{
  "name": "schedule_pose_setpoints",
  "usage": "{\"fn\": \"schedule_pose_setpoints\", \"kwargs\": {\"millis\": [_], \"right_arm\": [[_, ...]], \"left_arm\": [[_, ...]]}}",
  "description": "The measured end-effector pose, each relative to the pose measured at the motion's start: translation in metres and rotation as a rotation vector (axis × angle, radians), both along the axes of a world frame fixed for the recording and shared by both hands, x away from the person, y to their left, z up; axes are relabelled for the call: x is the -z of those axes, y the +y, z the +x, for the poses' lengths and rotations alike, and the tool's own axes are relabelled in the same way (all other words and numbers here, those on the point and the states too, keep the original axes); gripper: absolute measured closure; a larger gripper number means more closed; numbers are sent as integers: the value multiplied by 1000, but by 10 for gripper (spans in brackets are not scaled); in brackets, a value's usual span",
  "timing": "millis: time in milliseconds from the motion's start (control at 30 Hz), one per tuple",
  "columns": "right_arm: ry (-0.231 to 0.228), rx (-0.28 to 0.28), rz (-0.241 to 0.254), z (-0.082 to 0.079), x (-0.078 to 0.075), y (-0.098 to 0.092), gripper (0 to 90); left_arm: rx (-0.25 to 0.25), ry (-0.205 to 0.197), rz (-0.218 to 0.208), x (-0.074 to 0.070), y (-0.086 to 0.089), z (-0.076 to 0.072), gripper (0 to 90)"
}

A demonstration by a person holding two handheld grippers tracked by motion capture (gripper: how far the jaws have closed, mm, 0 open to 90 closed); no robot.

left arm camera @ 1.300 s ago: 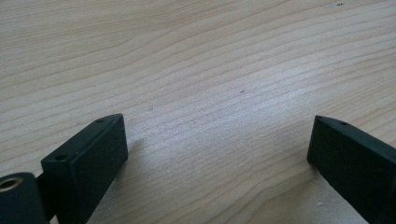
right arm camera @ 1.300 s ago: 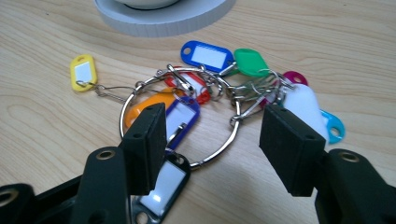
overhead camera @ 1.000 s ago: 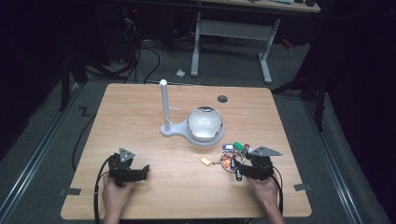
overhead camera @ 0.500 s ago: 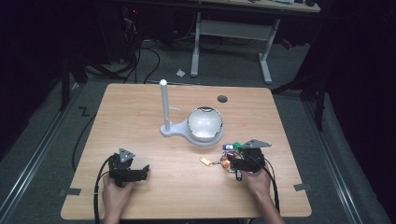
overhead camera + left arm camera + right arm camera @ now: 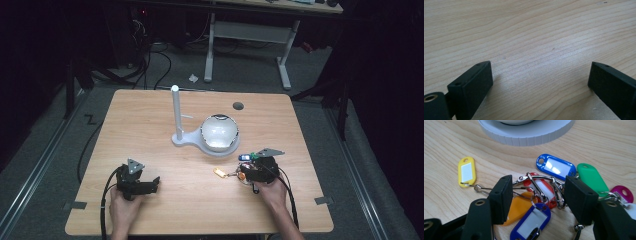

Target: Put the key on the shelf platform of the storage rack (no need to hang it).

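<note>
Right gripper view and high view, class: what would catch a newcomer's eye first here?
The bright bunch of key tags on metal rings, lying on the wooden table in front of the right gripper, whose open jaws straddle it. Behind it stands a white stand with a round bowl. The left gripper rests open over bare wood.

Wooden table (image 5: 150, 120) with white stand (image 5: 186, 137) and key tags (image 5: 541, 195).

Bare table (image 5: 150, 130) lies open leftward (white stand (image 5: 176, 115) and bowl (image 5: 219, 132) block the middle).
</note>
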State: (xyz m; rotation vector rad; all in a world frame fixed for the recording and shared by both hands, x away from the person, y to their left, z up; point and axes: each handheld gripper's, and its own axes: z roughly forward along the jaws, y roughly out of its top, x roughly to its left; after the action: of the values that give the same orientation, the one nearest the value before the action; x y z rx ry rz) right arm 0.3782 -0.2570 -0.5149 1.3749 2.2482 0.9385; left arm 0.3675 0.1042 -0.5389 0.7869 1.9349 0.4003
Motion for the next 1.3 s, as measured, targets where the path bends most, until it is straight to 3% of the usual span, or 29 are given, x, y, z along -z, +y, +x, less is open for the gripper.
{"fn": "schedule_pose_setpoints", "kwargs": {"millis": [133,267,433,700,1300], "right_arm": [[30,-10,-11,3,6,1,418],[16,-5,-18,4,8,3,437],[-7,-7,-74,2,8,6,499],[-17,-31,-81,0,7,6,656],[-25,-51,-65,-1,8,4,665]], "left_arm": [[0,0,-1,0,0,0,62],[2,0,-1,0,0,0,64],[1,0,-3,0,0,0,64],[4,-1,-2,0,0,0,66],[3,-1,-1,0,0,0,68]]}}
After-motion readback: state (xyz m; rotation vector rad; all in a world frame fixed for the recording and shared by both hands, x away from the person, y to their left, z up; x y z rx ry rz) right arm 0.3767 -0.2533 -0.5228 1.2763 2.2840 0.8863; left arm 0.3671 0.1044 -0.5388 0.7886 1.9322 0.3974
